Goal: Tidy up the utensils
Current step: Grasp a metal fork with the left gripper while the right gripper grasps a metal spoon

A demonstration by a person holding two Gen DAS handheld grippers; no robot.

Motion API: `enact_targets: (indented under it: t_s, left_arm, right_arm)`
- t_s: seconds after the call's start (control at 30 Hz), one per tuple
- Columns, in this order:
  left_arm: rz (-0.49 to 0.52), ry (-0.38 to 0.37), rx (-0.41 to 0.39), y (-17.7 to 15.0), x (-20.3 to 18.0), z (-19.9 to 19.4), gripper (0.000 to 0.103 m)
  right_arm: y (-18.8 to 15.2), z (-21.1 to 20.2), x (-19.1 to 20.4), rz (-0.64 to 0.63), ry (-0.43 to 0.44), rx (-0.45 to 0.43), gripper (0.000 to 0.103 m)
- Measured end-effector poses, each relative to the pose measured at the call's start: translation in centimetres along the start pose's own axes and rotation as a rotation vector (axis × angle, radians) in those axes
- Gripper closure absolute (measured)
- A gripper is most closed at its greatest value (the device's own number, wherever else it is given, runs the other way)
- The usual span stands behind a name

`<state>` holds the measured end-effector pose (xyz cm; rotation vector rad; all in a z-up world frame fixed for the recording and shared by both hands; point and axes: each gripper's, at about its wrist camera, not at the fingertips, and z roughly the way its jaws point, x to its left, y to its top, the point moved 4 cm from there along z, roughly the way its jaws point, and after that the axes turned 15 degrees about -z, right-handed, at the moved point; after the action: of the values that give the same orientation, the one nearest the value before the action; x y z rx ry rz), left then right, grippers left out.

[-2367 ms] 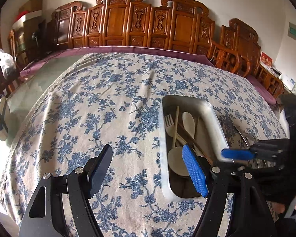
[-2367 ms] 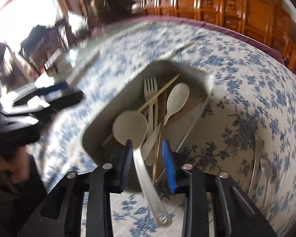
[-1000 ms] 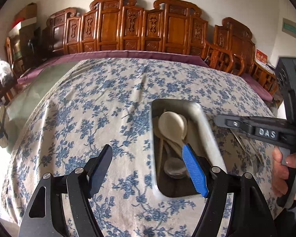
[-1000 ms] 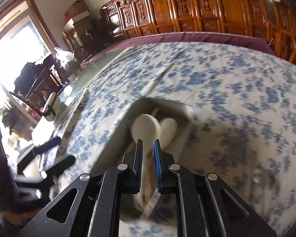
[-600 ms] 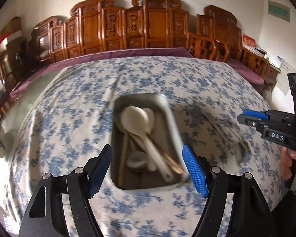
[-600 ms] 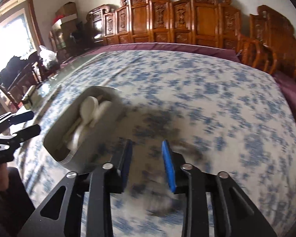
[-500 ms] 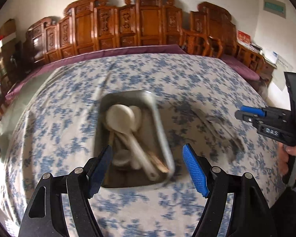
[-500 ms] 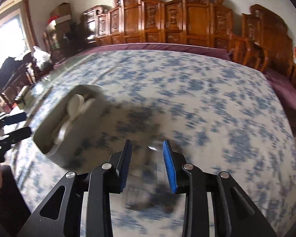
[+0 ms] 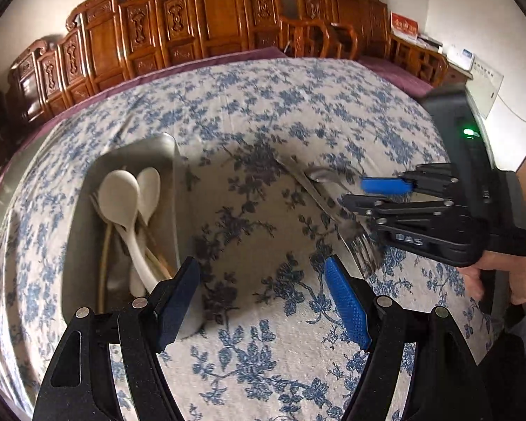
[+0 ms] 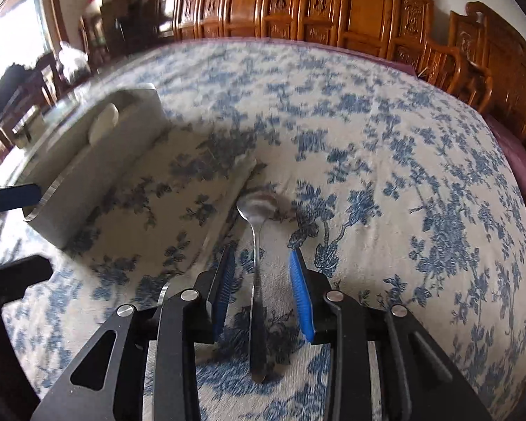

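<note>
The right claw [image 10: 262, 287] is spread, its two blue-padded fingers [image 10: 301, 298] standing either side of the handle of a metal spoon [image 10: 257, 245] without touching it. The spoon lies flat on the blue-flowered tablecloth [image 10: 385, 161] covering the tabletop, bowl pointing away from the claw, handle running back between the fingers. Just left of the spoon a metal fork [image 9: 336, 217] lies alongside it; in the right wrist view only a blurred strip of it shows. From the left wrist view the right claw [image 9: 371, 194] comes in from the right over these two pieces, with the person's hand [image 9: 505, 273] wrapped around its black grip, and the fork's tines point toward the near edge of the tabletop.

The left claw [image 9: 263, 301] is also spread wide and holds nothing; it hangs above bare cloth between the metal tray [image 9: 77, 245] and the loose cutlery. The left finger [image 9: 177, 298] overlaps the tray's near right corner in the view; whether it touches the rim cannot be told. The tray sits well left of the spoon and fork, and inside it lie two pale spoons [image 9: 122, 196] side by side with their bowls at the far end, over a pale fork and wooden chopsticks [image 9: 105, 256]. In the right wrist view the tray [image 10: 98, 161] appears at the left, blurred, with one pale spoon bowl showing over its rim.

Carved wooden chairs [image 9: 207, 24] line the far edge of the tabletop against a pale wall.
</note>
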<state>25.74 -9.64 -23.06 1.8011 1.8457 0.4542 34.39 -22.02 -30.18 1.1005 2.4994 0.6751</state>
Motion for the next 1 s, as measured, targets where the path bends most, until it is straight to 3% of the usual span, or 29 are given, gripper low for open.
enact_targets:
  t_s: [0.07,0.13,0.17,0.47,0.8,1.0]
  left_arm:
    - [-0.007,-0.001,0.018,-0.2,-0.2,0.6,0.032]
    - [-0.016,-0.007,0.033,-0.2,-0.5,1.1,0.032]
    - [-0.018,-0.008,0.04,-0.2,-0.7,1.3,0.032]
    - [-0.006,-0.02,0.058,0.2,-3.5,3.2,0.032]
    - [-0.006,-0.039,0.088,0.1,-6.4,5.6,0.033]
    - [-0.095,-0.077,0.106,0.2,-5.7,6.0,0.051]
  right_arm:
    - [0.2,0.4,0.0,-0.017,-0.016,0.01,0.072]
    - [0.1,0.4,-0.2,-0.026,-0.017,0.017,0.096]
    - [-0.1,0.3,-0.3,-0.034,-0.024,0.019,0.098]
    - [-2.7,-1.3,-3.6,0.048,-0.029,0.018,0.101]
    - [-3.2,-2.1,-4.8,0.091,-0.017,-0.011,0.101]
    - [-3.1,-2.6,-5.0,0.103,-0.006,-0.029,0.101]
